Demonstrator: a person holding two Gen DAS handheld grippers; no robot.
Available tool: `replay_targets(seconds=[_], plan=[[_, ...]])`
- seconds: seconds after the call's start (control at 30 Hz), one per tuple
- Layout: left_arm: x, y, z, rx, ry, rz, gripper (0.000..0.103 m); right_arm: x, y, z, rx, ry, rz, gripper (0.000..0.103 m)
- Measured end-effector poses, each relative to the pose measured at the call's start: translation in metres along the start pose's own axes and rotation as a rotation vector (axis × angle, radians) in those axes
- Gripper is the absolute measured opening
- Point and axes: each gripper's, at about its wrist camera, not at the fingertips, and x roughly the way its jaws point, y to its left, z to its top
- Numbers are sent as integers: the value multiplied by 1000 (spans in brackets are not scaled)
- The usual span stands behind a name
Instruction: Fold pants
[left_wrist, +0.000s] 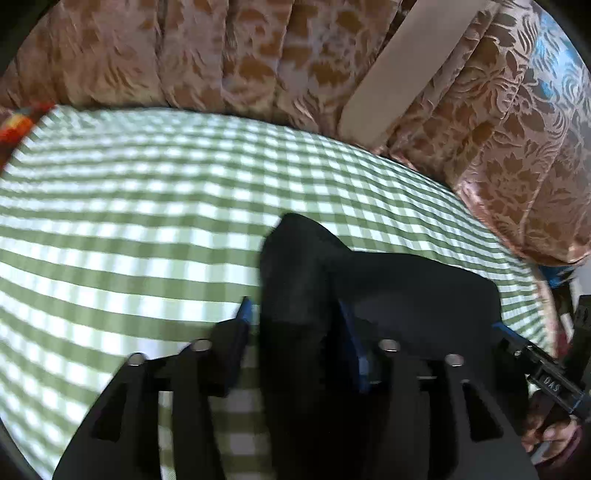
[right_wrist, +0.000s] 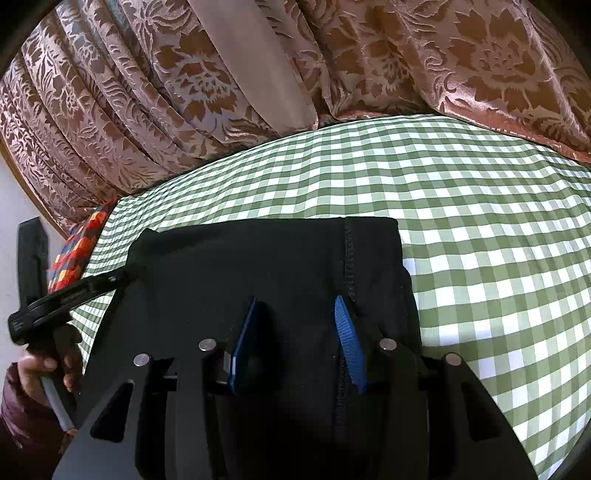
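Pants, black and already folded into a compact block, lie on the near part of the green-checked cloth, with the patterned curtain hanging at the far edge. The left gripper pinches a raised ridge of the fabric at the block's left corner, probably to lift or carry that side. The right gripper rests with its blue fingers spread apart over the cloth's near edge, grasping nothing, seemingly poised to take hold.
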Motion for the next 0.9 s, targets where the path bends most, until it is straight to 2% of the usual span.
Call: replay_targets(seconds=[0.03,0.23,0.43,0.53,0.73,0.83,0.9], plan=[[-8,0,-1,10,-12,13,54,-2,-1,0,3,-3,21,54],[-51,-11,-25,68,-70,22,67,-20,-1,-7,10,-15,59,70],[-61,-14,-55,101,-56,-5,67,-35,-13,-21,28,-1,55,74],[-62,-15,-62,96,-54,-18,67,-39,-22,-26,47,14,53,78],[-66,-15,-74,96,-60,-28,68,-38,-40,-39,106,57,79,79],[-65,-13,-77,86,-56,-67,70,-37,-48,-42,143,75,130,81],[-62,-9,-80,66,-40,-124,72,-34,-56,-41,167,93,155,82]])
